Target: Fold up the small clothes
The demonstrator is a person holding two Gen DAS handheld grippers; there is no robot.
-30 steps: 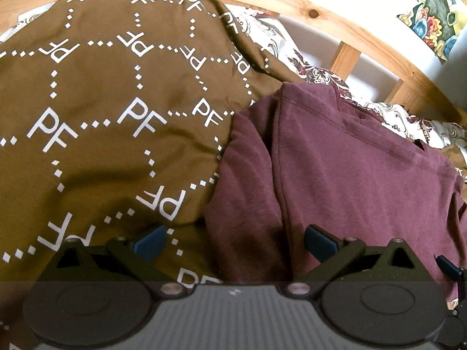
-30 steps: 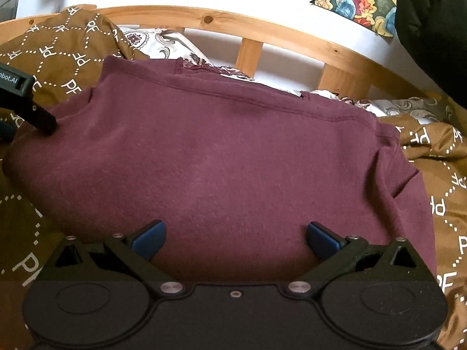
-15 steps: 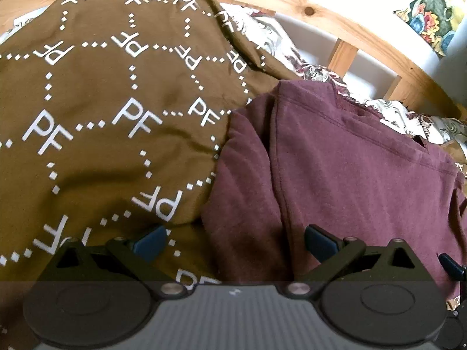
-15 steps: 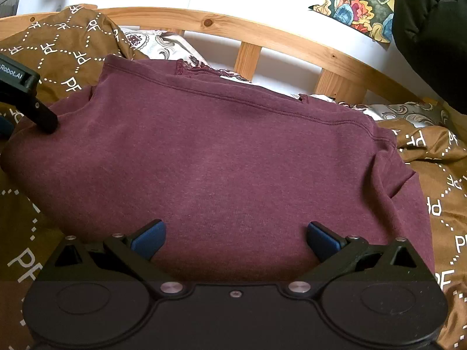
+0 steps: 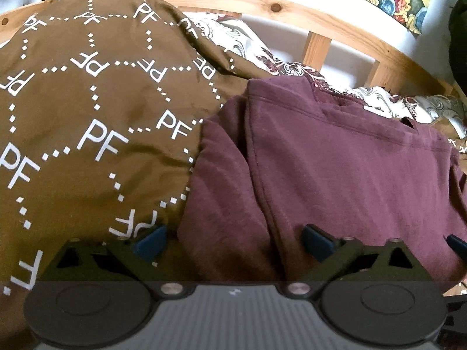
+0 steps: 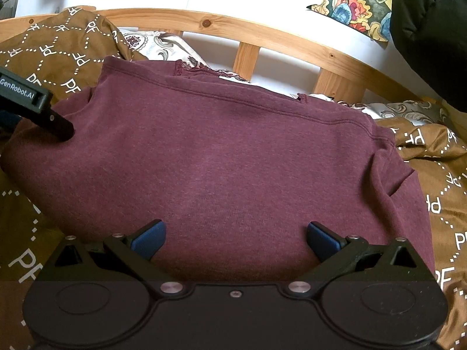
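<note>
A maroon sweater [image 6: 227,157] lies folded flat on a brown bedspread, its hem seam toward the headboard. In the left wrist view the sweater [image 5: 335,175] fills the right half, with a tucked sleeve fold along its left edge. My left gripper [image 5: 233,239] is open and empty over the sweater's near left corner. My right gripper [image 6: 235,237] is open and empty above the sweater's near edge. The left gripper's finger [image 6: 49,116] shows at the left of the right wrist view, at the sweater's left side.
The brown bedspread with white PF letters [image 5: 87,116] covers the bed and bunches up at the left. A wooden headboard [image 6: 248,35] runs behind the sweater against a white wall. A patterned pillow [image 6: 163,43] lies by the headboard. A black garment [image 6: 432,29] hangs at the far right.
Both grippers have risen and drawn back slightly from the sweater, staying open. The sweater has not moved.
</note>
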